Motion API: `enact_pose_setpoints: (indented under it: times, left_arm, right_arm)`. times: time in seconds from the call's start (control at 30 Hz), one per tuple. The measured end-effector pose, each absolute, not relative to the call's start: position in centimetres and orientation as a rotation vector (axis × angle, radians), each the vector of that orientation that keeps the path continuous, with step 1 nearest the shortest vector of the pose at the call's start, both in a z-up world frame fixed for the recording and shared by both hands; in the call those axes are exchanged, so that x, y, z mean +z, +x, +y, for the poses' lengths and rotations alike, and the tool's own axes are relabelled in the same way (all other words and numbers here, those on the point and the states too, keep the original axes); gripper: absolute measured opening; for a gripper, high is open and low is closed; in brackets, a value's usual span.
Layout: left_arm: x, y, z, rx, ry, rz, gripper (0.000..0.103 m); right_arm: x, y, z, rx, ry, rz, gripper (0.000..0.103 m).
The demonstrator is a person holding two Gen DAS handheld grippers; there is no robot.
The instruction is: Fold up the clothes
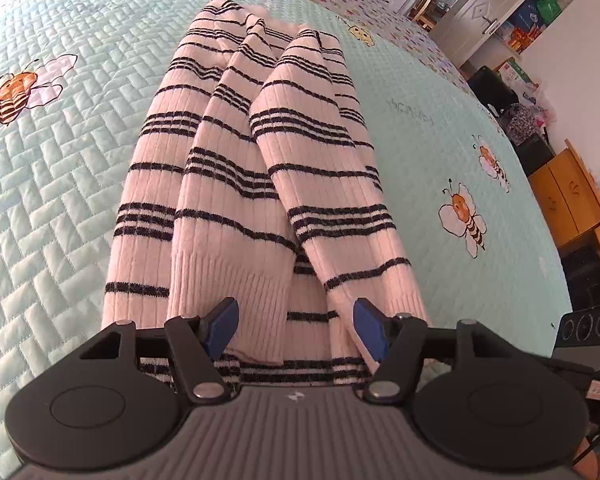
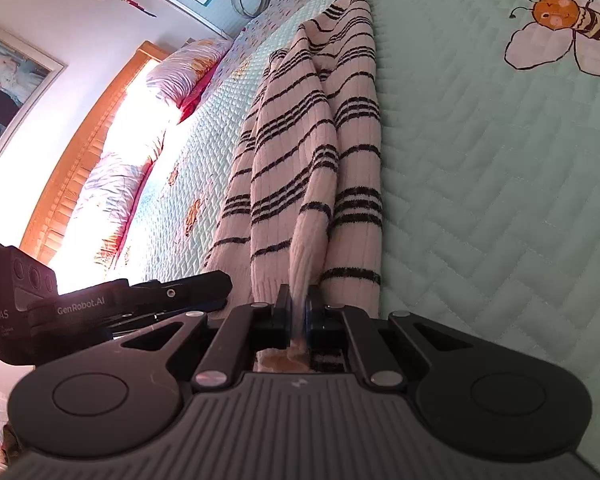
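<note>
A pink ribbed sweater with dark stripes lies lengthwise on the bed, both sleeves folded in over its body. My left gripper hovers open over the near hem; the blue pads stand apart on either side of a sleeve cuff and do not press it. In the right wrist view the same sweater stretches away from me. My right gripper is shut on a pinched fold of a pink sleeve cuff, which rises between the pads. The left gripper's body shows at the left of that view.
The sweater rests on a mint quilted bedspread printed with bees. Pillows and a wooden headboard lie at the bed's far end. A white door, wooden cabinets and cluttered shelves stand beyond the bed's right edge.
</note>
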State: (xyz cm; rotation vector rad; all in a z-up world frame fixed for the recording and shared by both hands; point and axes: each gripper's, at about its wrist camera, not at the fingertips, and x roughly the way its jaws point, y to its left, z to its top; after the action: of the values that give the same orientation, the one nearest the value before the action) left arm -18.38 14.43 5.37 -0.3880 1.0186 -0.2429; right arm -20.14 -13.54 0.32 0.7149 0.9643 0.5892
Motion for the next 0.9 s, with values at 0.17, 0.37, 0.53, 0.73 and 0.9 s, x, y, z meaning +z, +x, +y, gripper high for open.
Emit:
enact_pose_setpoints:
  times: [0.17, 0.37, 0.53, 0.73, 0.9]
  left_arm:
    - [5.6, -18.3, 14.4, -0.230, -0.372, 1.021, 0.066]
    - [5.5, -18.1, 14.3, -0.221, -0.363, 1.030, 0.066]
    - [5.5, -18.0, 14.2, -0.217, -0.364, 1.039, 0.066]
    - [5.4, -17.9, 15.1, -0.216, -0.410, 1.048, 0.066]
    - [6.0, -18.0, 15.7, -0.196, -0.416, 1.039, 0.066]
  right_arm:
    - [-1.2, -19.8, -15.1, 0.616, 1.037, 0.961, 0.005]
    - [-2.5, -20.1, -15.4, 0.584, 0.987, 1.025, 0.009]
    - [-1.5, -19.9, -14.7, 0.609, 0.870, 1.023, 0.022]
    - [-1.4, -19.8, -14.0, 0.615, 0.804, 1.028, 0.008]
    - [-2.3, -19.6, -15.4, 0.612, 0.983, 1.017, 0.005]
